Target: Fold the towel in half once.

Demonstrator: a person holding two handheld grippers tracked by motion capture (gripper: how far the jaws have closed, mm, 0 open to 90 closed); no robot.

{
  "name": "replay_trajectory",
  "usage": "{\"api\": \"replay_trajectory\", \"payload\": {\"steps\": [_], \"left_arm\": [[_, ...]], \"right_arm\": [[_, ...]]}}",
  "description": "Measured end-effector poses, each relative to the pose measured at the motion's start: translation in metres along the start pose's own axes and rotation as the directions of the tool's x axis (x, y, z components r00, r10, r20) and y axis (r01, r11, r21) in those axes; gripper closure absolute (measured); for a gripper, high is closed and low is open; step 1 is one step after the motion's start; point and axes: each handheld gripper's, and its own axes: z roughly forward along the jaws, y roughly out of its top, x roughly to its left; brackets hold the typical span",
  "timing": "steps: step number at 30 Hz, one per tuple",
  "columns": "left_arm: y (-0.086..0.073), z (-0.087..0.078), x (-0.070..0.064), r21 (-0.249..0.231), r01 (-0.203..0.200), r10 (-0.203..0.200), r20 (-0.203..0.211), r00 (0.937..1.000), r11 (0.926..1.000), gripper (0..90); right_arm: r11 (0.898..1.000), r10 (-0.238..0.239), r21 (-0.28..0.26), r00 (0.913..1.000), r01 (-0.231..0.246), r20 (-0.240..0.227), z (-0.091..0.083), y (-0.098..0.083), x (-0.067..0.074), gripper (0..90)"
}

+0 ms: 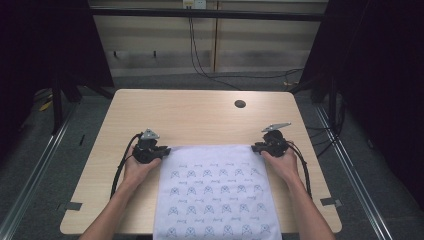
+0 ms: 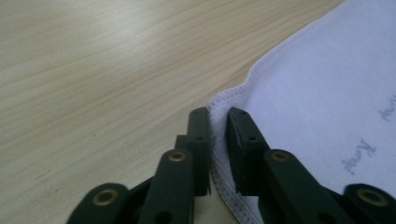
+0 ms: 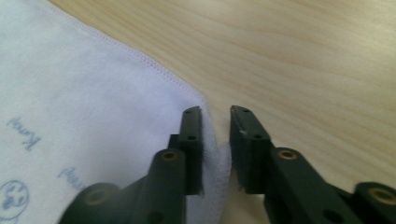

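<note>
A white cloth printed with small blue motifs lies flat on the wooden table, its near end hanging over the front edge. My left gripper is at the cloth's far left corner. In the left gripper view the stitched corner of the cloth stands pinched between the jaws of my left gripper. My right gripper is at the far right corner. In the right gripper view the cloth bunches up between the nearly closed jaws of my right gripper.
A round cable hole sits in the table's far right part. Bare wood stretches beyond the cloth's far edge. Dark curtains, floor rails and cables surround the table. Black cables trail from both grippers along the person's forearms.
</note>
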Motion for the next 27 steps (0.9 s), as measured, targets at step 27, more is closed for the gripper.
{"api": "replay_trajectory", "payload": {"steps": [27], "left_arm": [[0.108, -0.069, 0.023, -0.293, 0.070, -0.062, 0.039, 0.9973, 0.9534, 86.9]], "right_arm": [[0.931, 0.087, -0.345, 0.9907, -0.118, -0.105, -0.099, 0.096, -0.025, 86.9]]}}
